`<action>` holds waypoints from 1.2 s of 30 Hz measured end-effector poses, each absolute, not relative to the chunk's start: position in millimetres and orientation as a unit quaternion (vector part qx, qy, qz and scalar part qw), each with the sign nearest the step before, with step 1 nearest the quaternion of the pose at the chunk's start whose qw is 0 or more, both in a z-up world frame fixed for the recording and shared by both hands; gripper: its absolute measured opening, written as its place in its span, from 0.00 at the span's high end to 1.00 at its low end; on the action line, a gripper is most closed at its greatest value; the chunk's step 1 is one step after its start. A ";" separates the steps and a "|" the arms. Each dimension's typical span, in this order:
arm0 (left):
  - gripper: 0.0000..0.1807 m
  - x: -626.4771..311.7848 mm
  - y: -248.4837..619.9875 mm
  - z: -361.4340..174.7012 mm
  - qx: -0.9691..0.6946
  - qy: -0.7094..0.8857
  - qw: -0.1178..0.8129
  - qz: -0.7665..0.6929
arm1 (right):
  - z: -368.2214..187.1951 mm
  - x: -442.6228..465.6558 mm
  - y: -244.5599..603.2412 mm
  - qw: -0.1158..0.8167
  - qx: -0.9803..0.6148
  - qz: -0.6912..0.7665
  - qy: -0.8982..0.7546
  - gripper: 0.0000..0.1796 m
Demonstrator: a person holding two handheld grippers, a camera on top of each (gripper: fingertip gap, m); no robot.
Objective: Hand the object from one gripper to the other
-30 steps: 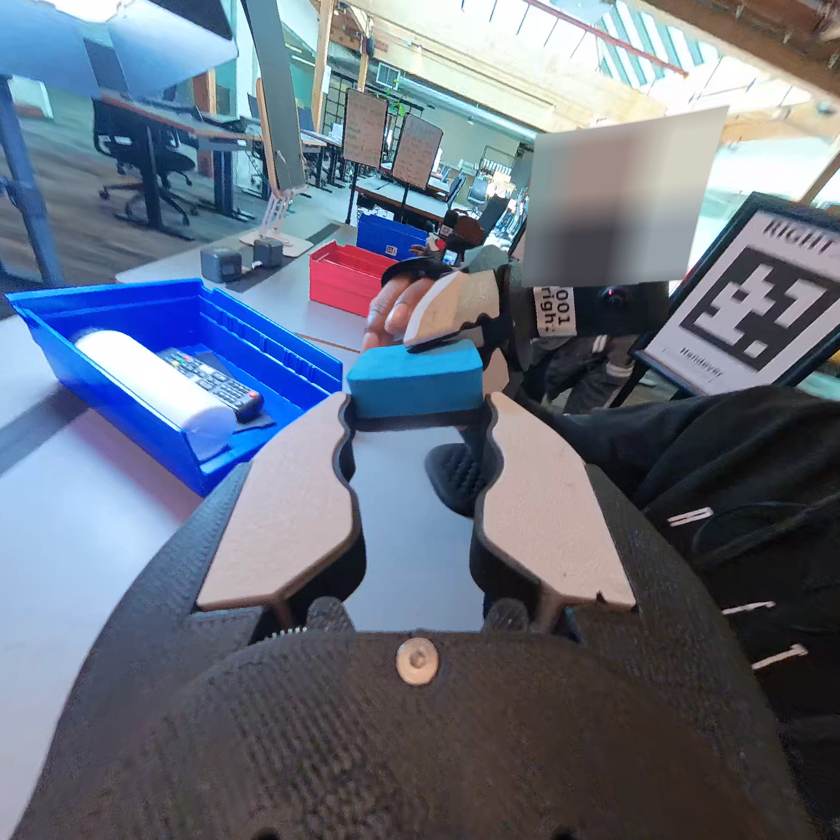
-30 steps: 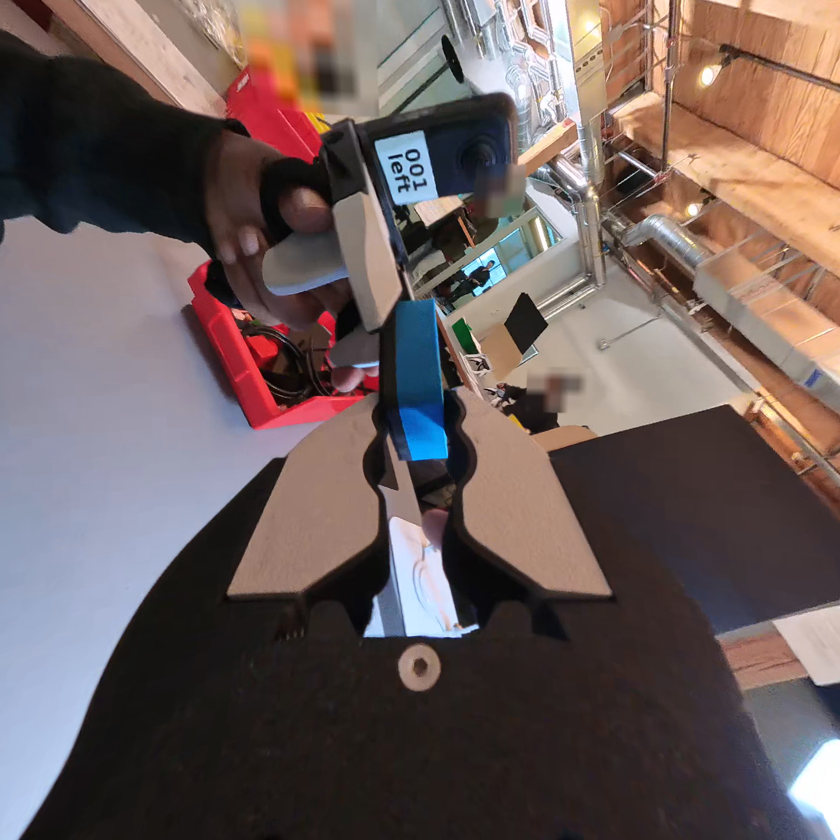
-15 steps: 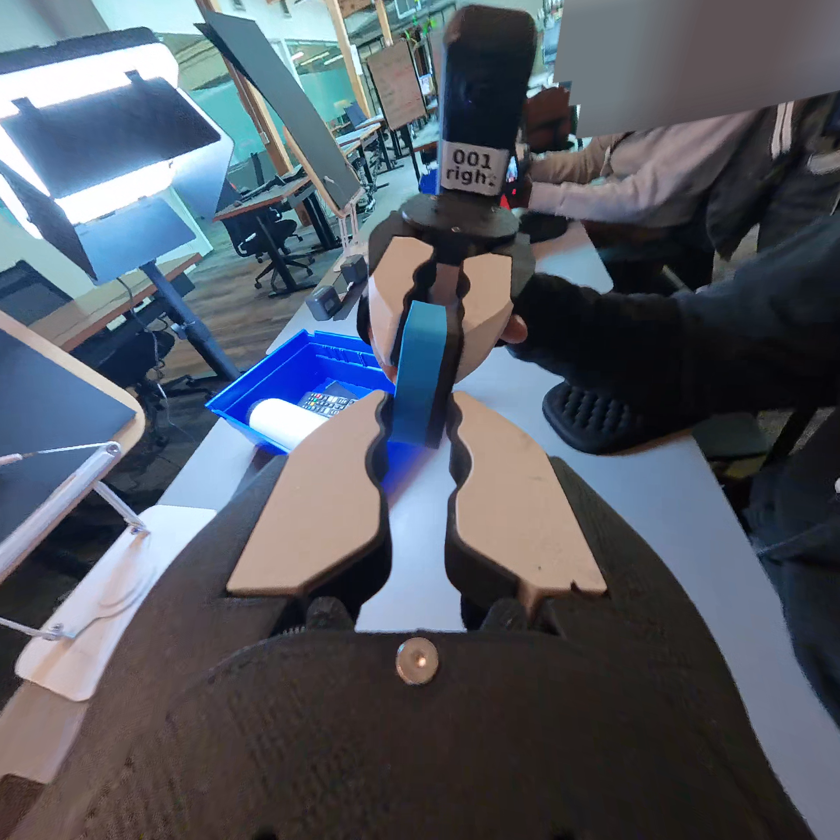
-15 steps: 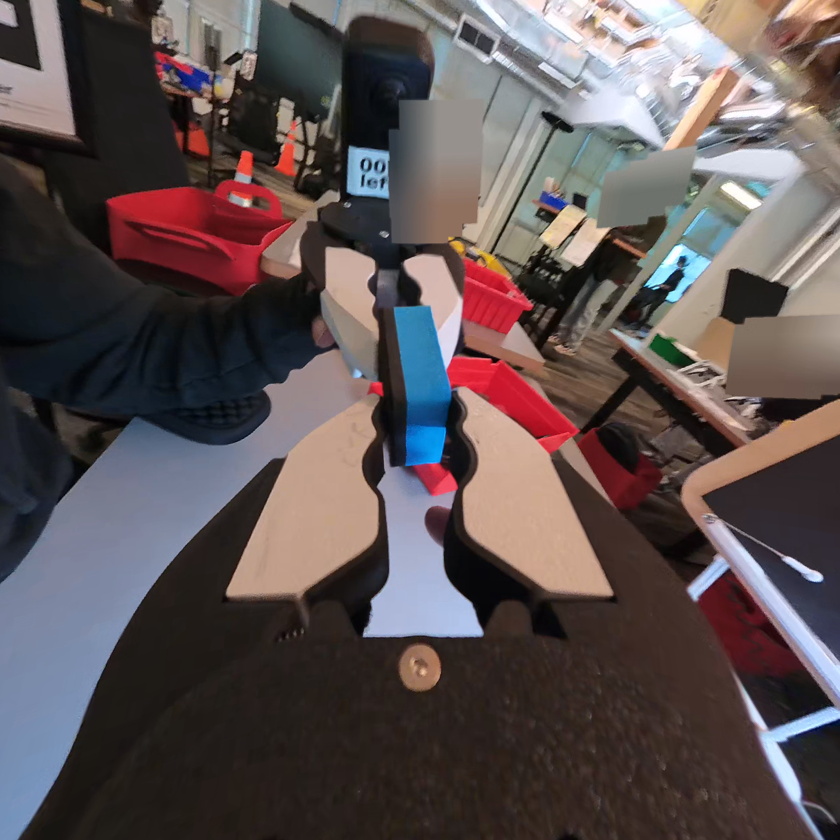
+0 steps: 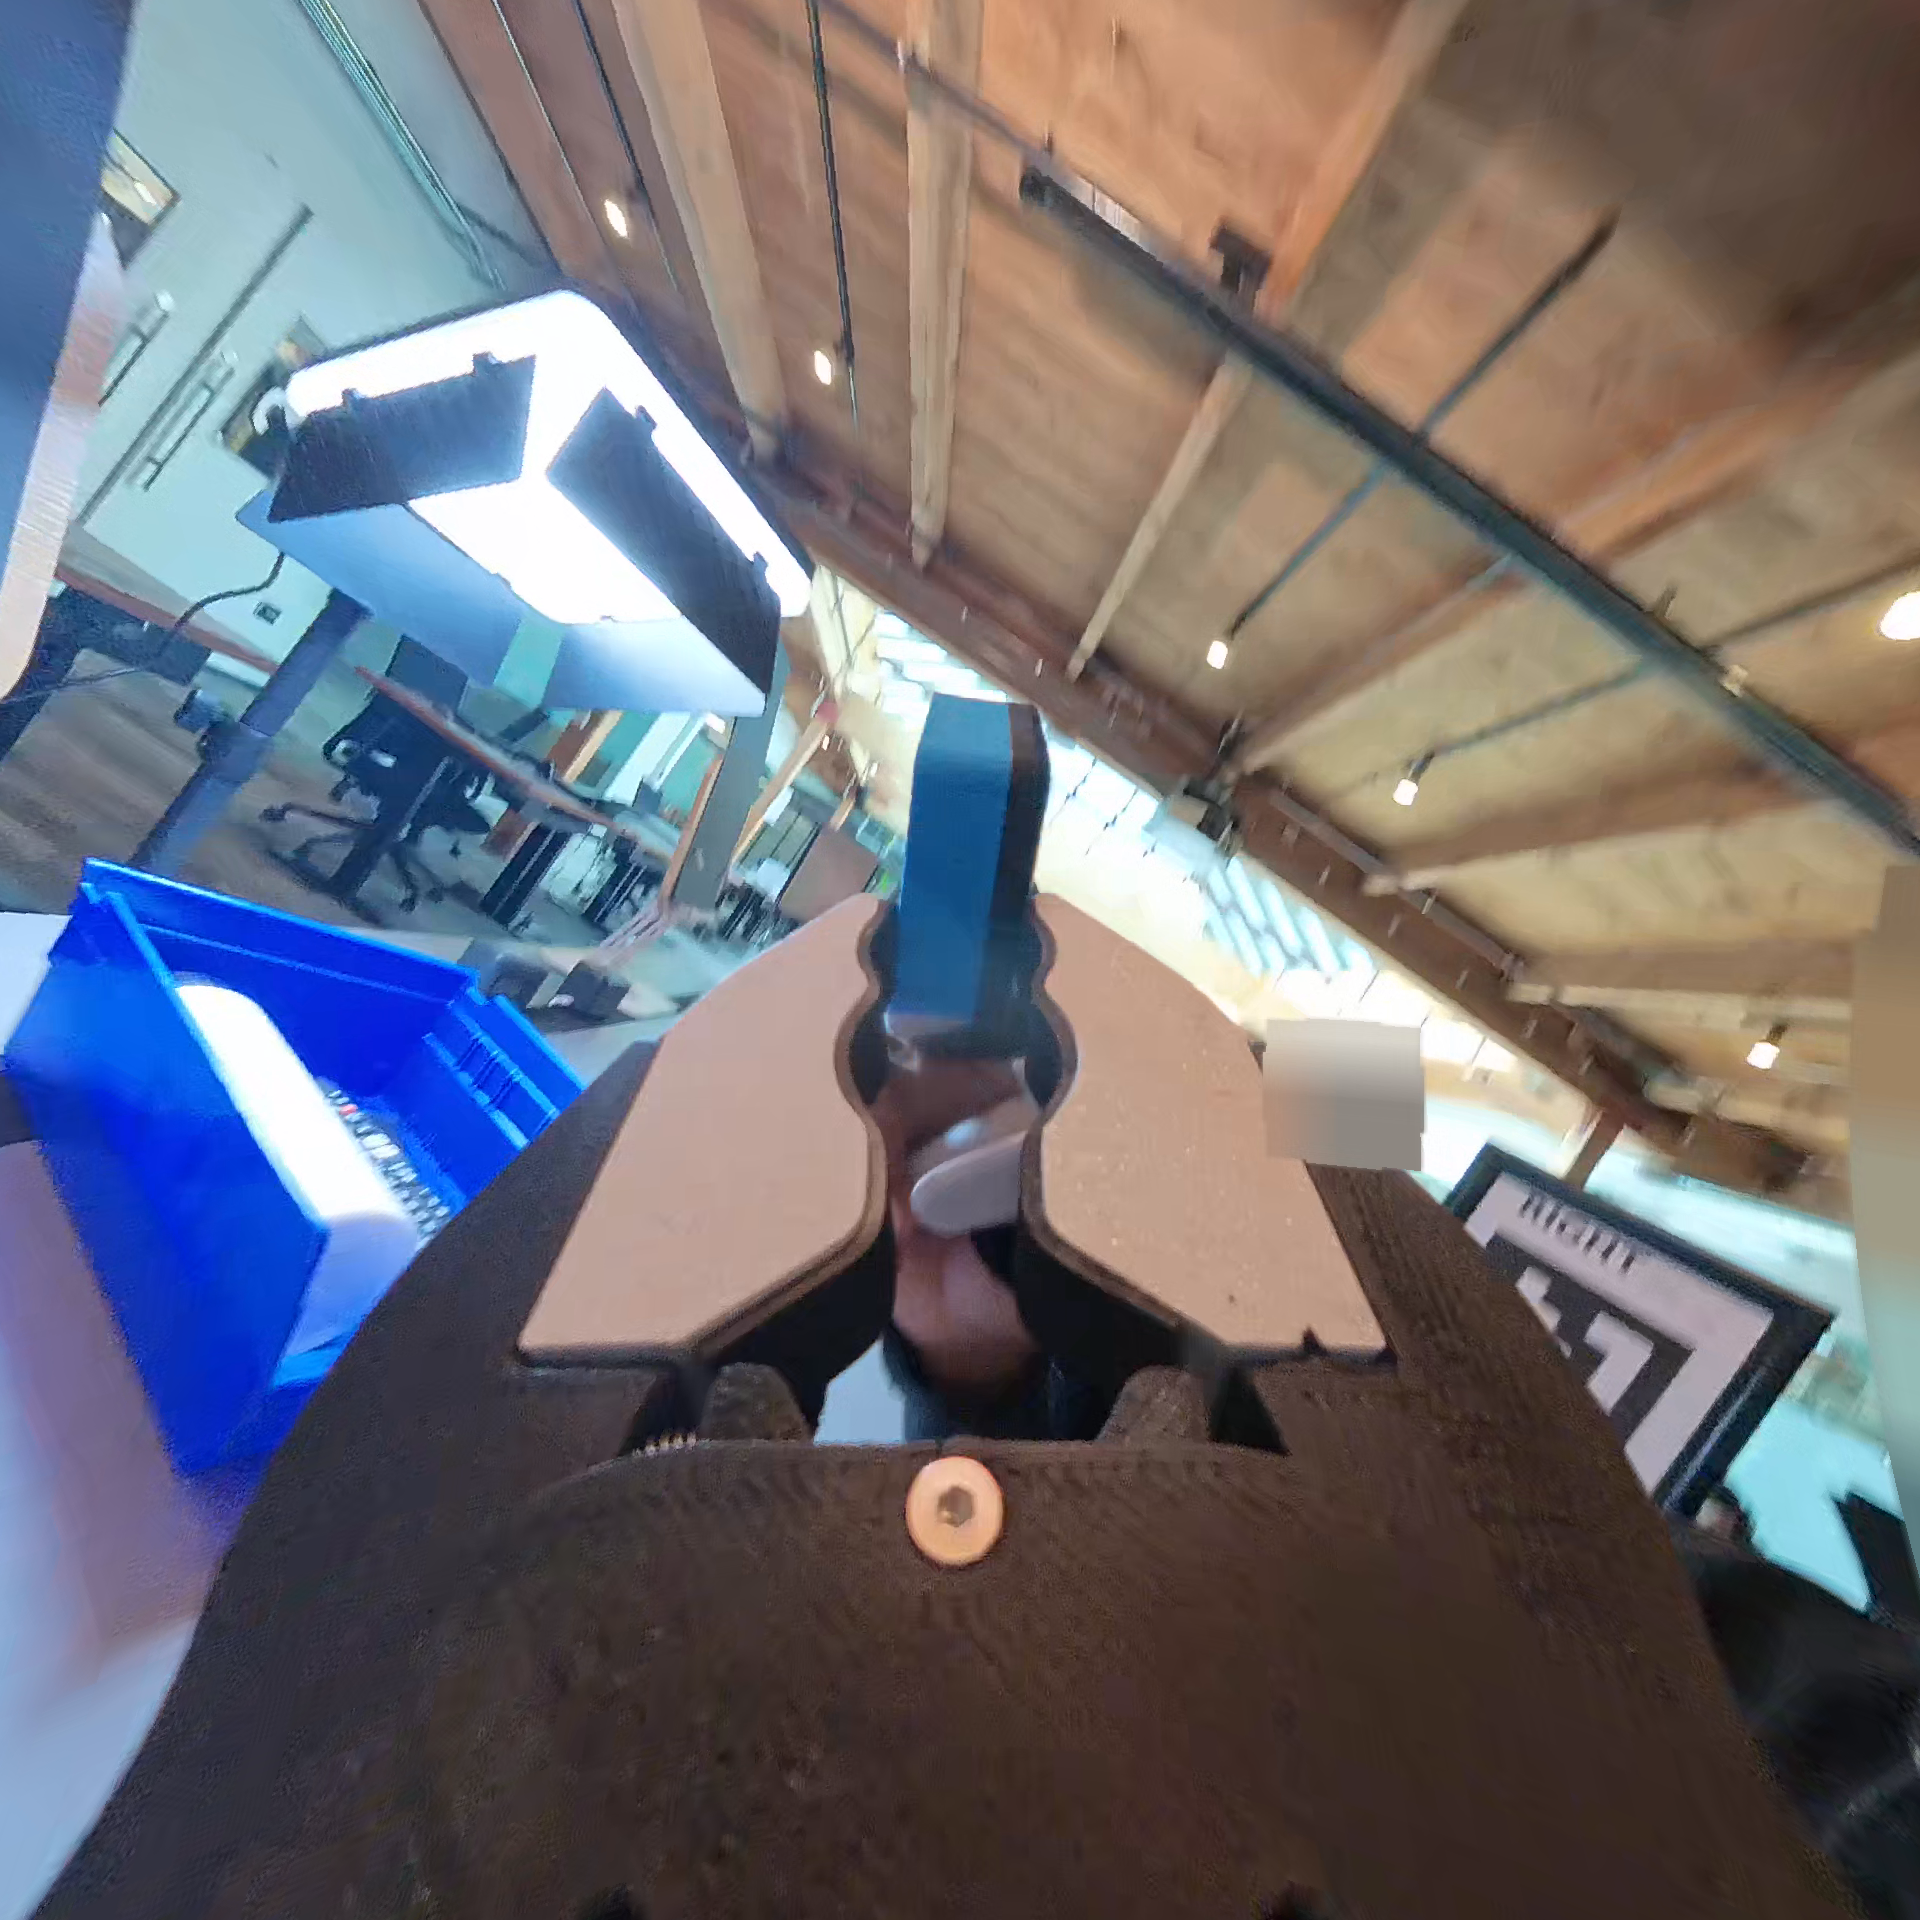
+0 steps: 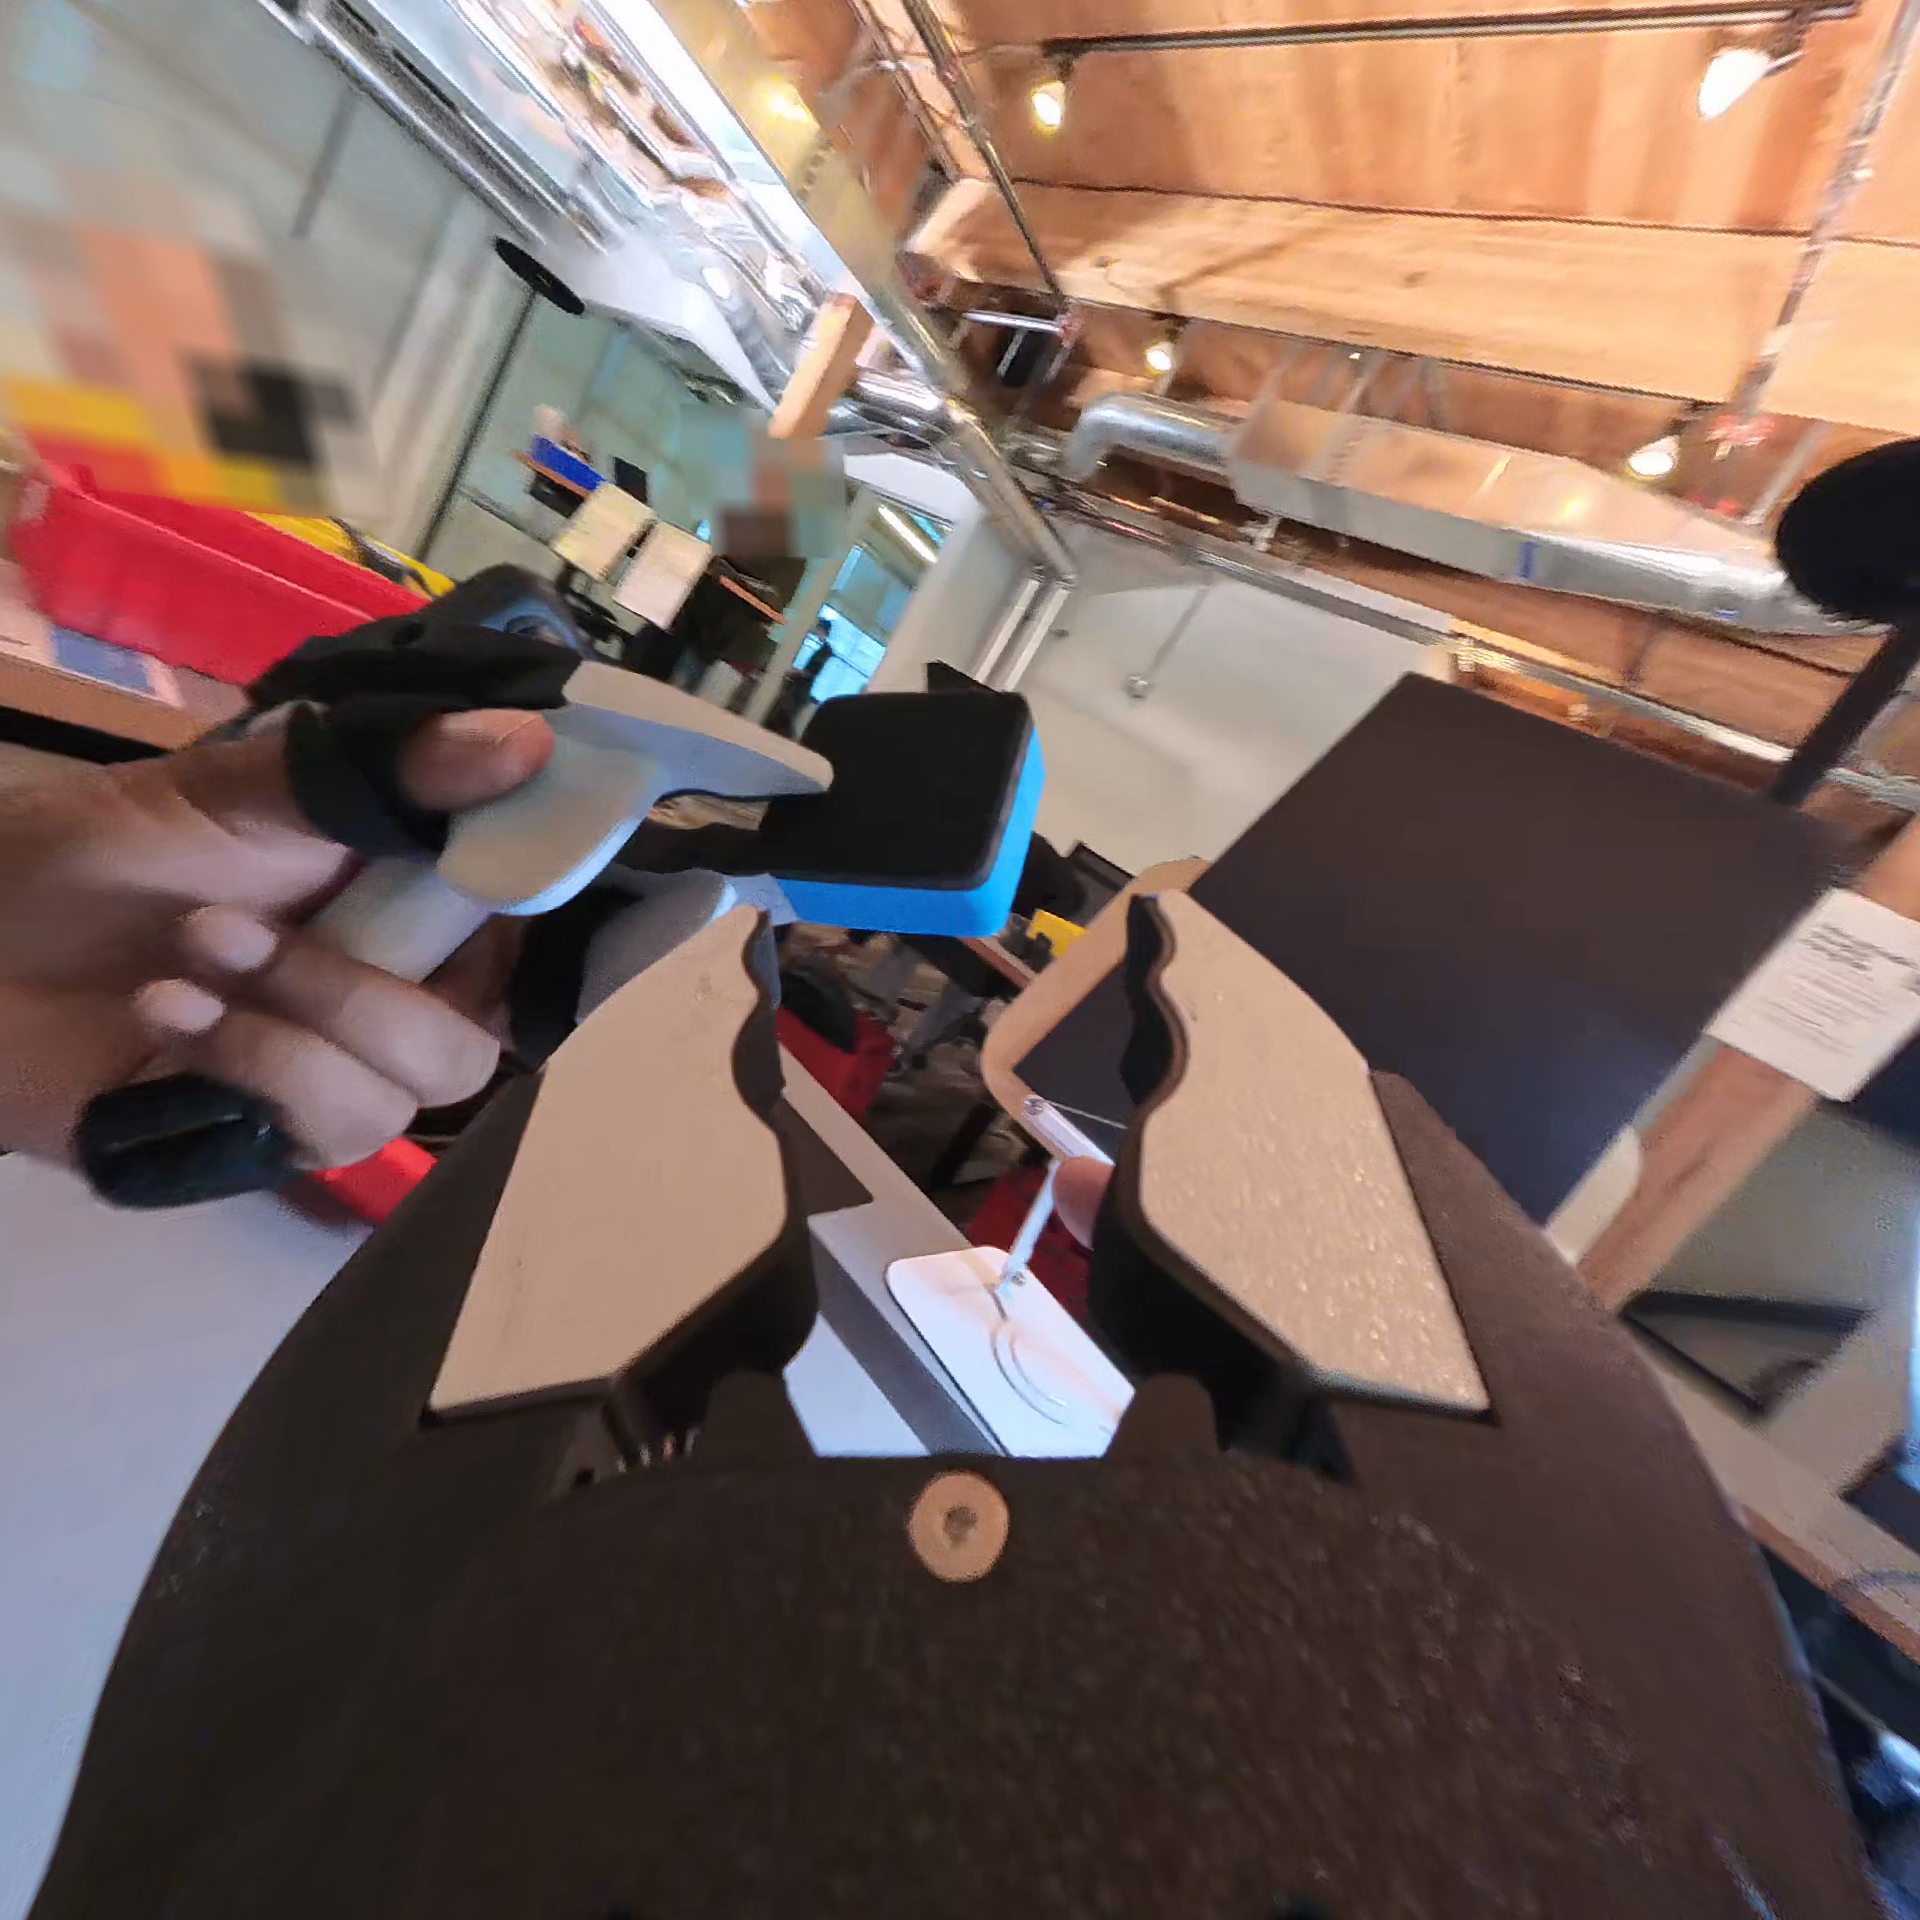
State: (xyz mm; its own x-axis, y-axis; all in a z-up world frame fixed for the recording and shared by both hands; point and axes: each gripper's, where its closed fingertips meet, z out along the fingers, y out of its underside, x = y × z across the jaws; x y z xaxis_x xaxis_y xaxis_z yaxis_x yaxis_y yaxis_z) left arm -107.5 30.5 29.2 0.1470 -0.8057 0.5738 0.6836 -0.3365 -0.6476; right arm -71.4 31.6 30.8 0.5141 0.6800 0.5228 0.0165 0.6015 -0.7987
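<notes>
Your left gripper (image 5: 956,966) clamps the eraser (image 5: 961,862); your right gripper (image 6: 951,956) gapes wide just below it. Handover looks done: draw the right clear.

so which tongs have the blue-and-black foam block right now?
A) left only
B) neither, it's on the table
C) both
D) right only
A: the left tongs are shut on the foam block, while the right tongs stand open and empty, with the block held off to their upper left.
</notes>
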 end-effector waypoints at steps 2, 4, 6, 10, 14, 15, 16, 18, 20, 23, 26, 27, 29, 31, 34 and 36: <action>0.88 -103.3 30.1 27.6 -0.471 0.034 0.563 -0.678 | 26.5 -76.5 32.6 0.791 -0.391 0.174 -0.437 0.62; 0.88 -93.4 28.6 23.4 -0.467 0.023 0.547 -0.694 | 27.1 -77.2 31.2 0.808 -0.381 0.145 -0.425 0.62; 0.88 -81.3 24.9 20.2 -0.470 0.030 0.537 -0.699 | 28.1 -76.3 31.0 0.820 -0.369 0.107 -0.423 0.64; 0.88 -72.3 17.1 23.0 -0.471 0.059 0.533 -0.700 | 28.0 -74.2 29.2 0.813 -0.360 0.092 -0.449 0.68; 0.81 -77.1 11.0 29.5 -0.492 0.140 0.566 -0.646 | 27.6 -70.0 24.5 0.774 -0.359 0.131 -0.504 0.68; 0.78 -78.1 7.9 31.1 -0.500 0.172 0.581 -0.618 | 24.5 -69.0 21.9 0.756 -0.359 0.143 -0.528 0.68; 0.76 -78.4 4.1 31.7 -0.510 0.208 0.594 -0.586 | 22.1 -67.3 18.1 0.742 -0.353 0.155 -0.549 0.68; 0.74 -75.4 -9.1 29.8 -0.521 0.297 0.612 -0.516 | 12.8 -65.2 7.7 0.702 -0.345 0.181 -0.596 0.68; 0.70 -70.7 -20.5 22.7 -0.530 0.382 0.630 -0.420 | 4.9 -62.6 -6.0 0.665 -0.332 0.213 -0.634 0.68; 0.68 -66.1 -28.6 9.5 -0.531 0.469 0.650 -0.276 | -3.2 -58.1 -22.8 0.612 -0.329 0.271 -0.666 0.68; 0.67 -58.9 -36.6 -3.4 -0.528 0.520 0.632 -0.228 | -13.5 -54.0 -38.2 0.557 -0.326 0.320 -0.694 0.68; 0.66 -56.1 -40.1 -6.5 -0.523 0.533 0.625 -0.228 | -17.8 -52.8 -42.2 0.538 -0.328 0.331 -0.703 0.68; 0.69 -51.1 -48.6 -15.9 -0.517 0.561 0.603 -0.234 | -24.9 -50.7 -49.3 0.507 -0.326 0.350 -0.717 0.68; 0.69 -49.3 -51.7 -26.5 -0.522 0.584 0.580 -0.225 | -32.2 -49.1 -52.6 0.482 -0.331 0.357 -0.729 0.68; 0.70 -47.4 -51.7 -26.8 -0.523 0.584 0.580 -0.222 | -31.3 -47.4 -52.6 0.478 -0.329 0.371 -0.725 0.68; 0.70 -48.3 -48.6 -18.3 -0.524 0.563 0.593 -0.236 | -19.5 -47.8 -49.2 0.502 -0.327 0.381 -0.704 0.68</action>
